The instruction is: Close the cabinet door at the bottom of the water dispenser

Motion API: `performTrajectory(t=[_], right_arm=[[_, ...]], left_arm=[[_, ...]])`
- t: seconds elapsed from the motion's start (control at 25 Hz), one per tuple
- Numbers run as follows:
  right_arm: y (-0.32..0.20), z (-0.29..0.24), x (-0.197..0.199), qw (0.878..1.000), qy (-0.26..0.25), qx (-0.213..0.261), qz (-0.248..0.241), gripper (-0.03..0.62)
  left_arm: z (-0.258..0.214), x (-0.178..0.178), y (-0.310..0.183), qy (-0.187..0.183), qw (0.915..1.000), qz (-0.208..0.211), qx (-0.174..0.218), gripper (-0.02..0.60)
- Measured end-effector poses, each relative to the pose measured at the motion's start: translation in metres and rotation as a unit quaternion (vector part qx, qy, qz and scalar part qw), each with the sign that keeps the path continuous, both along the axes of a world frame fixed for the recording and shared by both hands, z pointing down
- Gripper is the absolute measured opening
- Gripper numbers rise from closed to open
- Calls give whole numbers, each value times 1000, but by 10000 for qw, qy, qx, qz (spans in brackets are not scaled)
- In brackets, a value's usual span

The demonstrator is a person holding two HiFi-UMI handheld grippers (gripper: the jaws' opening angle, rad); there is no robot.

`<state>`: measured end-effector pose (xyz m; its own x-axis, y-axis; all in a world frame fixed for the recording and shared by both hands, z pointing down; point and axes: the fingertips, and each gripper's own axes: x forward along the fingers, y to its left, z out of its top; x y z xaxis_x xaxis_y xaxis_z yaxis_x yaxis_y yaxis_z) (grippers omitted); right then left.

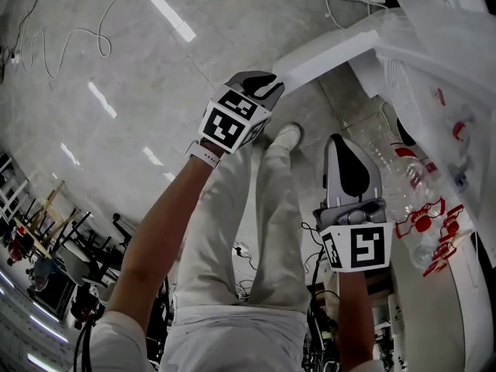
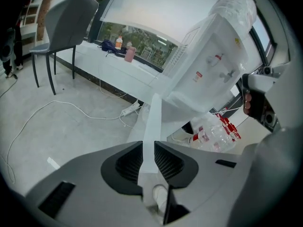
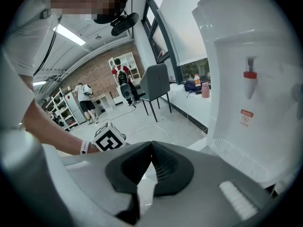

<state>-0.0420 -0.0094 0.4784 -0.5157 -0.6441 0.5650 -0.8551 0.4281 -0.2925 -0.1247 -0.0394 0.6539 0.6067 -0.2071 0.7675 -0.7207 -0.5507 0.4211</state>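
I stand over the water dispenser [image 1: 434, 60], looking steeply down past my legs. My left gripper [image 1: 267, 84] reaches forward and is clamped on the free edge of the cabinet door [image 1: 325, 53]. In the left gripper view the door's thin white edge runs straight between the two dark jaws and fills the gap. I judge I hold it there, far from the hinge, so a light swing will bring it home. The door stands wide open, sticking out from the bottom of the dispenser over the floor, so the closing is not yet done. My right gripper [image 1: 346, 149] hangs beside the dispenser's front, jaws pressed together at their tips on nothing, probably kept clear of the door's path. Counted: two grippers, one door, one dispenser with two taps, one of them red [image 3: 250, 77], and one grey chair [image 2: 71, 18]. Clear plastic bottles [image 1: 411, 200] with red labels lie in the open cabinet; I cannot count them.
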Motion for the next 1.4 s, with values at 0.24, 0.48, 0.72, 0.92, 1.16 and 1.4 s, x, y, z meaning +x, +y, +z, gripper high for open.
performTrajectory(t=[0.24, 0.48, 0.72, 0.92, 1.16, 1.4], right_arm=[[1, 1, 3, 10000, 13, -14, 56, 11], [1, 0, 11, 9998, 44, 2, 195, 11], [9, 1, 8, 9996, 47, -73, 286, 11], [15, 0, 1, 9994, -8, -116, 332, 11], [17, -4, 1, 9990, -46, -39, 447, 11], [26, -4, 12, 9985, 4, -30, 544, 11]], left_arm=[[21, 3, 6, -80, 9997, 182, -161, 75], [33, 2, 10, -161, 9990, 306, -272, 77], [40, 2, 11, -240, 9987, 341, -305, 69], [41, 6, 16, -279, 9983, 370, -349, 67], [42, 13, 23, -295, 9979, 415, -395, 67], [41, 25, 32, -366, 9980, 440, -277, 67]])
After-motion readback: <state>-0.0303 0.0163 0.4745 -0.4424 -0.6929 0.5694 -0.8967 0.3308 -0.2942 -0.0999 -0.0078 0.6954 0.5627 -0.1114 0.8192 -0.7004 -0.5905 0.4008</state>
